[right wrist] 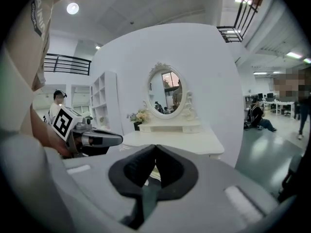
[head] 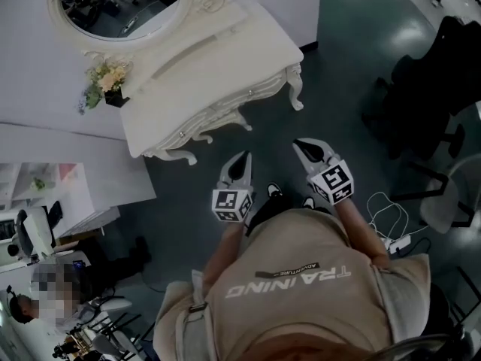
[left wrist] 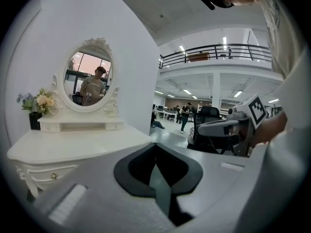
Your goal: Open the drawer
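A white dressing table (head: 210,66) stands against the wall ahead. Its closed drawer front (head: 218,113) carries small round knobs (head: 250,92). In the left gripper view one knob (left wrist: 53,176) shows low at the left. My left gripper (head: 244,156) is shut and empty, in the air a short way in front of the table. My right gripper (head: 301,144) hangs beside it, jaws together, also empty, near the table's right leg (head: 295,89). From the right gripper (right wrist: 155,147) the tabletop (right wrist: 180,141) shows, but the drawer front is hidden.
An oval mirror (head: 120,6) and a small vase of flowers (head: 105,81) sit on the table. Dark office chairs (head: 443,74) stand at the right, with a power strip and cables (head: 394,241) on the floor. A white shelf unit (right wrist: 104,101) stands left of the table.
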{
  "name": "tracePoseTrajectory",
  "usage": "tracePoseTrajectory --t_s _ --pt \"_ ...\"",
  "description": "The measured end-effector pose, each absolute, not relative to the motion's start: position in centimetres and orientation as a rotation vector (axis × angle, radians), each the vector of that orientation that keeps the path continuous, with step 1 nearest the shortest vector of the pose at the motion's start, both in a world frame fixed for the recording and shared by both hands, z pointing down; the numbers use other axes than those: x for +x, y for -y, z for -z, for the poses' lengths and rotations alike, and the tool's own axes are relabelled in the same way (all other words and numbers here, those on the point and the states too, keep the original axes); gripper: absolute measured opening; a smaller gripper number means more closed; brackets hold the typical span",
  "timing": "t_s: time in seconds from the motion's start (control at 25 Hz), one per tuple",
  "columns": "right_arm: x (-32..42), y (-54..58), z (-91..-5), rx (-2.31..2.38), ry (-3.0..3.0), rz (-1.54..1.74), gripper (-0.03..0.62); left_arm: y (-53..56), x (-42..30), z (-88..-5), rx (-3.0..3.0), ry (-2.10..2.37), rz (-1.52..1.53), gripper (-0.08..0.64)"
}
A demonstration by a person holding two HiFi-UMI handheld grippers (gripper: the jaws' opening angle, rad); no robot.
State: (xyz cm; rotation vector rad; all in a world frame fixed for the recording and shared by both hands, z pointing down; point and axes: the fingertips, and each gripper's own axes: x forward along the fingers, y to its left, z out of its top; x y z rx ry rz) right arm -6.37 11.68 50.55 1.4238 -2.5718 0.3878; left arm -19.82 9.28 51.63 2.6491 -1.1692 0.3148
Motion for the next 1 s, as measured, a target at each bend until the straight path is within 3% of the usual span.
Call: tracePoseTrajectory --t_s 0.32,0.72,1.0 --pt "-9.7 -6.4 -49.1 1.523 2.458 -0.327 0.003 -2.3 -23.6 -52.8 2.696 1.078 -0.303 0.008" --pt "-11.8 -2.2 -51.5 1.551 2.402 -0.402 0.003 2.2 -22.8 -55.1 2.703 0.913 -0.305 0.008" --pt "-9.0 2.8 -52.3 1.515 2.458 -0.397 0.003 6.1 -20.4 -55.6 2.694 0.968 -0.358 0.008"
